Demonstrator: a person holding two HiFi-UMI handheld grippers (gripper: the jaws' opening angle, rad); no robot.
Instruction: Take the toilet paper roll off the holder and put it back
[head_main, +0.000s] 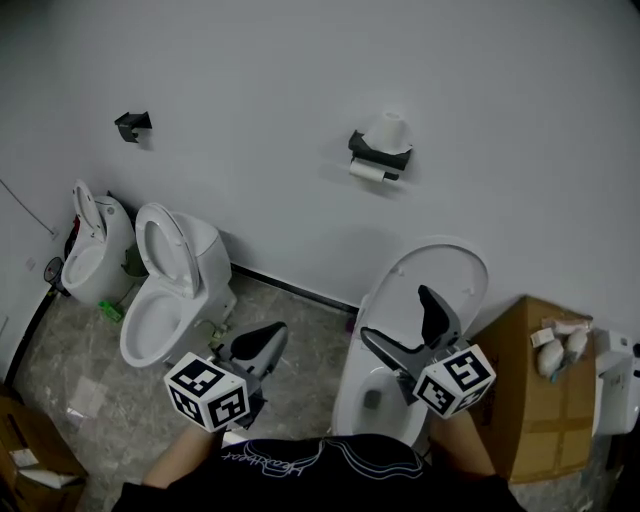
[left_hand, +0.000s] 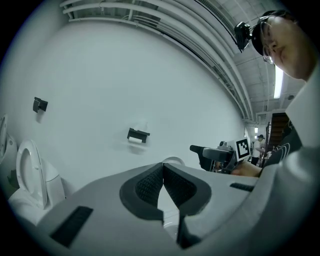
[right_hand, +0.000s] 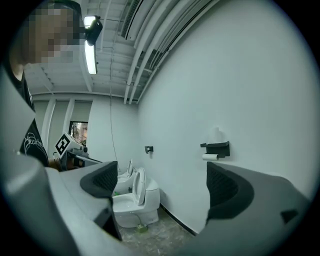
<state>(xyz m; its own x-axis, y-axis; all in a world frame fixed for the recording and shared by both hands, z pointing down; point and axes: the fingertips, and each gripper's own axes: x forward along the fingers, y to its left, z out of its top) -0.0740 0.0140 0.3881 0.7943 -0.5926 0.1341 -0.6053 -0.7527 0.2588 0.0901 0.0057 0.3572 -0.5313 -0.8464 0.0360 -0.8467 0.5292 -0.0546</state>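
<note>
We hold both grippers low and well short of the wall (head_main: 300, 100), and neither carries anything. The left gripper (head_main: 272, 336) has its jaws pressed together on nothing, as its own view shows, where the two dark pads meet. The right gripper (head_main: 395, 313) has its jaws spread wide, with only the room showing between them. The toilet paper roll (head_main: 366, 171) hangs under the black holder (head_main: 380, 152), high on the wall above the open toilet (head_main: 440, 262) in front of us. A second roll (head_main: 388, 130) stands upright on top of the holder. With the roll seated and our tongs far from it, we judge that the task stands either at its very start or at its finish, and these views cannot settle which. If at the start, everything is left: reach up, grip the roll, draw it off and seat it again.
</note>
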